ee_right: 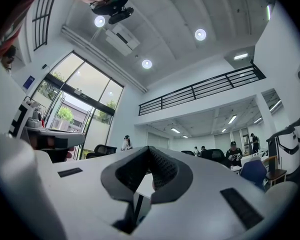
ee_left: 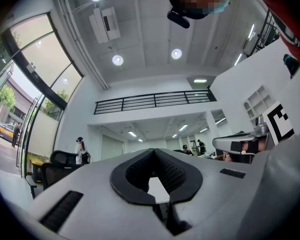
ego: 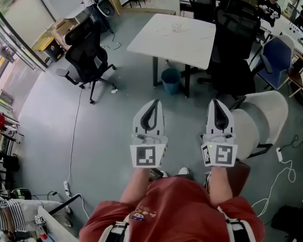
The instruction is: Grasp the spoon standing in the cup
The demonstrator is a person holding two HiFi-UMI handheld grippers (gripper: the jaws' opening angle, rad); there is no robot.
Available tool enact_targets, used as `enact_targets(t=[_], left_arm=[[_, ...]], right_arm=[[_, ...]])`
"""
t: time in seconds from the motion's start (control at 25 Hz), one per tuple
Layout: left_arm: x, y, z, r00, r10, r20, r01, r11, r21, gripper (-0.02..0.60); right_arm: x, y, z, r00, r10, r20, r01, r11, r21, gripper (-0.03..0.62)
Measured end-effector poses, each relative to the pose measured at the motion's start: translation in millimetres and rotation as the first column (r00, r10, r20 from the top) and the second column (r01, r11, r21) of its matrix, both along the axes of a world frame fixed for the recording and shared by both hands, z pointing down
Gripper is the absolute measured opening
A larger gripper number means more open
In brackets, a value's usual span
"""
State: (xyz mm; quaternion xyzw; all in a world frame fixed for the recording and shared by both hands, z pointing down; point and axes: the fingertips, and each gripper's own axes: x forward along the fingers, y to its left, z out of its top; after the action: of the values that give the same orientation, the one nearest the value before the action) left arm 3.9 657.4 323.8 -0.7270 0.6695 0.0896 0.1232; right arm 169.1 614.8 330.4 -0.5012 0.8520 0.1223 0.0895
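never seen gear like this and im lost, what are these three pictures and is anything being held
A person holds a hand tool in each hand: the left tongs and the right tongs. The head view looks down from the person's head at an office floor with a white table, a blue bin and a black chair. The two gripper views ride on the tools, looking along their tips. Both tongs are closed and hold nothing. No cup or spoon shows.

Passage: bare floor (ego: 111, 135) ahead of and to the left of both tongs.
Obstacles: white table (ego: 174, 37) well ahead, blue bin (ego: 170, 80) under it; black office chair (ego: 86, 54) far left; white chair (ego: 265, 110) just beside right tongs (ego: 215, 103).
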Motion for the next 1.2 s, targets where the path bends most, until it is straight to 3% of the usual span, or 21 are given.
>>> enact_targets(t=[0.84, 1.2], left_arm=[[100.4, -22.1, 11.3, 1.0, 0.022, 0.015, -0.022, 0.999, -0.029, 0.009], [120.3, -30.3, 19.6, 0.999, 0.023, 0.035, -0.022, 0.999, -0.041, 0.009]], right_arm=[[92.6, -23.5, 22.9, 0.998, -0.005, 0.062, 0.008, 0.999, -0.05, 0.014], [107.4, -33.7, 39.1, 0.997, -0.017, 0.075, 0.024, 0.996, -0.085, 0.014]])
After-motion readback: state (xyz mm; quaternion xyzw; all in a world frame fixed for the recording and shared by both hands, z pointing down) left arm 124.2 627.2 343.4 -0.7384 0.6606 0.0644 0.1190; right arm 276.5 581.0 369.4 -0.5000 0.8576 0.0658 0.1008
